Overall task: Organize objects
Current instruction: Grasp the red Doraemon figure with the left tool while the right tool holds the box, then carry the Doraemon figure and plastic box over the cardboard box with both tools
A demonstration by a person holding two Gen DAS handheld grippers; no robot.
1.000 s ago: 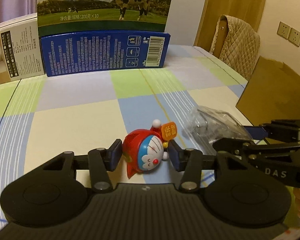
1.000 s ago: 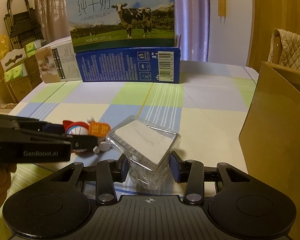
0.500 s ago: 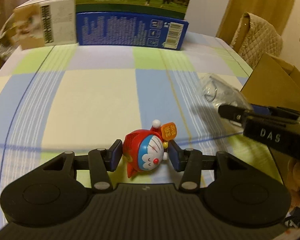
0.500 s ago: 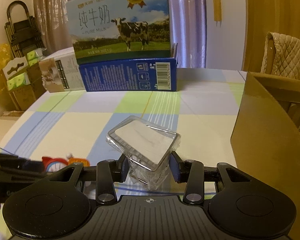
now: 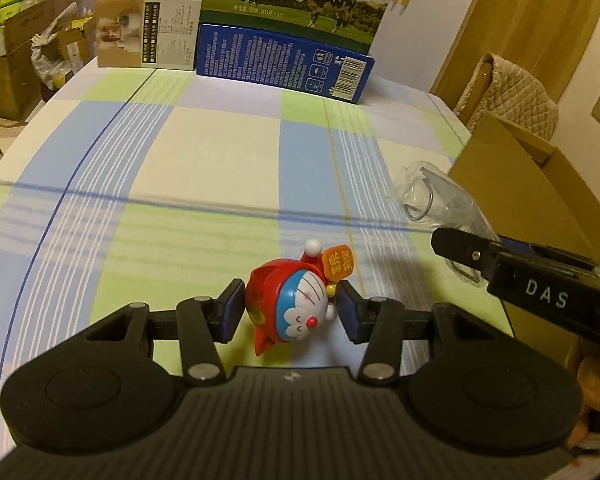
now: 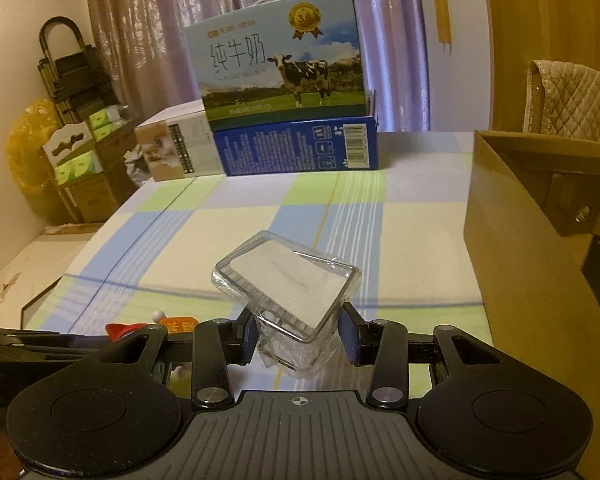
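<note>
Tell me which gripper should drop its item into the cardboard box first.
Right gripper, probably: it holds the clear plastic case with the open cardboard box right beside it; the left gripper is farther.

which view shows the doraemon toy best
The left wrist view: the doraemon toy sits whole between the left hand-held gripper's pads. The right wrist view shows only its red top and orange sign behind the left gripper.

- Matte black left gripper (image 5: pixel 291 312): ribbed housing, two round caps, silver screws, dark blue pads on fingers (image 5: pixel 231 311).
- Matching right gripper (image 6: pixel 298 338); white "DAS" lettering along its side, seen from left wrist.
</note>
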